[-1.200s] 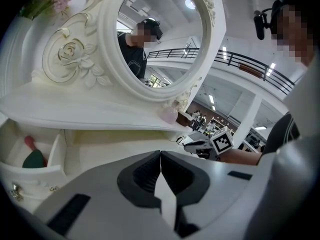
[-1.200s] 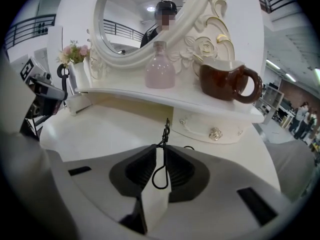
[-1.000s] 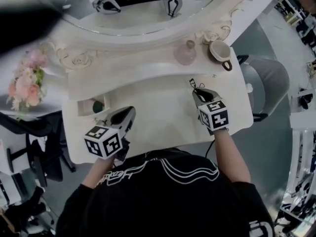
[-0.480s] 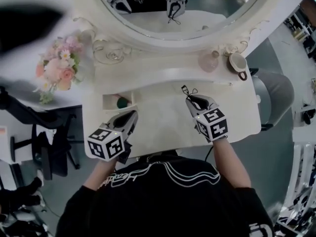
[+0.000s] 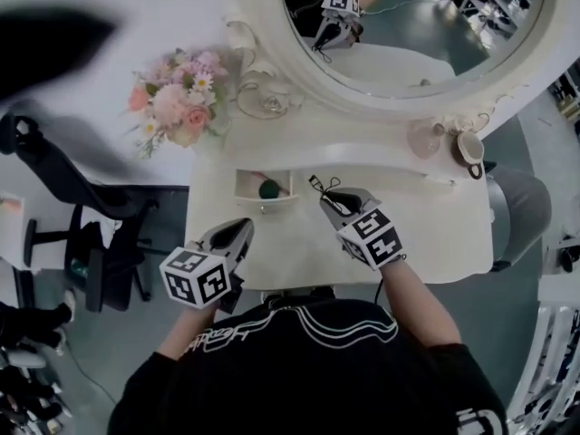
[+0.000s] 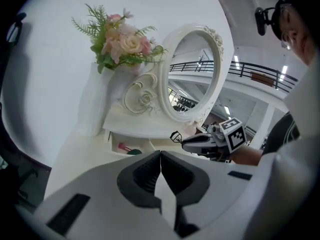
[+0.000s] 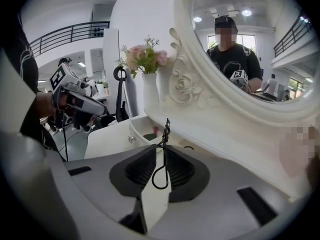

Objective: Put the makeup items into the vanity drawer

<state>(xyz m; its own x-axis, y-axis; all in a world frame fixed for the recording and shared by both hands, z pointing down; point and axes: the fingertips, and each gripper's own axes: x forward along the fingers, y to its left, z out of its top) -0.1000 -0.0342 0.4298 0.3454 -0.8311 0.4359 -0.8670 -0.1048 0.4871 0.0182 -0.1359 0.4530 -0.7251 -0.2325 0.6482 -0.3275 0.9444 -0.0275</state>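
Note:
My right gripper [image 5: 328,198] is shut on a black eyelash curler [image 5: 314,185], whose thin wire frame sticks out past the jaws [image 7: 165,129]. It hovers over the white vanity top [image 5: 426,243], just right of the open drawer [image 5: 245,187]. A green item [image 5: 268,189] and a pink one [image 5: 256,178] lie in the drawer. My left gripper [image 5: 245,227] is shut with nothing in it, just in front of the drawer. In the left gripper view the drawer [image 6: 116,143] lies ahead, and the right gripper [image 6: 192,142] is at the right.
A white vase of pink flowers [image 5: 181,102] stands at the vanity's back left. The big oval mirror [image 5: 408,25] rises behind. A pink perfume bottle [image 5: 423,139] and a cup [image 5: 469,148] sit at the back right. A black chair [image 5: 91,243] stands left of the table.
The right gripper has carried the eyelash curler left across the vanity top, from its right part to beside the open drawer. The left gripper has shifted slightly towards the drawer's front.

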